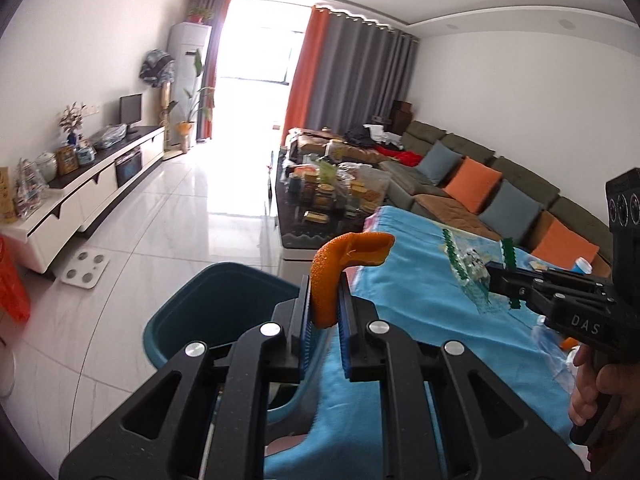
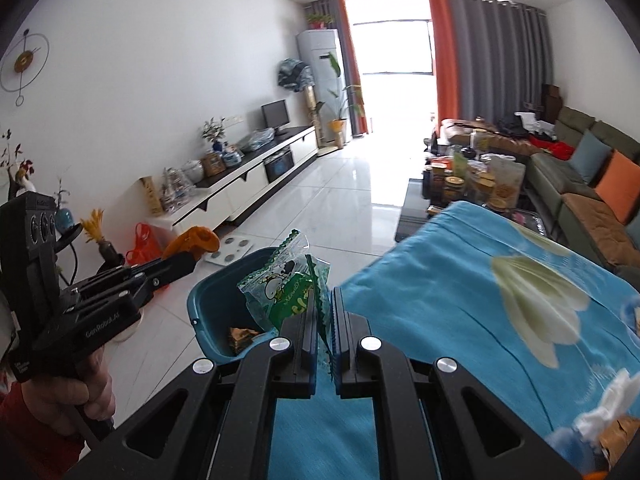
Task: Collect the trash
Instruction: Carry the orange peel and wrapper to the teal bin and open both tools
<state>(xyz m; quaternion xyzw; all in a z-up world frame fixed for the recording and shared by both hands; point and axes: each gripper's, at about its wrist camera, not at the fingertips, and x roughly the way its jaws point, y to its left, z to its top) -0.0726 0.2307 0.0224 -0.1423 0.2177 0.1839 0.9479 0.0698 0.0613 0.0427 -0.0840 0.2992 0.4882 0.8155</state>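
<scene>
Orange peel (image 1: 340, 268) curls up out of the left claw (image 1: 325, 312), pinched between its blue pads so the loose end stands free above the jaws. That grip keeps the scrap clear of the blue cloth (image 1: 420, 292) covering the table, and the claw hangs over the table's edge, right beside the teal bin (image 1: 208, 304) on the floor. The right claw (image 2: 323, 320) is clenched on a clear and green snack wrapper (image 2: 284, 284), which fans out ahead of its fingers toward the bin's open mouth; a dark scrap (image 2: 240, 336) already lies inside. Both pieces look set for dropping, judging by how close they are to the bin.

Both claws tilt downward and forward, side by side, each gripped by a hand (image 2: 68, 396) on a pistol-style handle, with a red sleeve (image 2: 28, 440) showing at the left wrist. More litter, a white tissue (image 2: 608, 404) among it, remains on the cloth near the right claw.
</scene>
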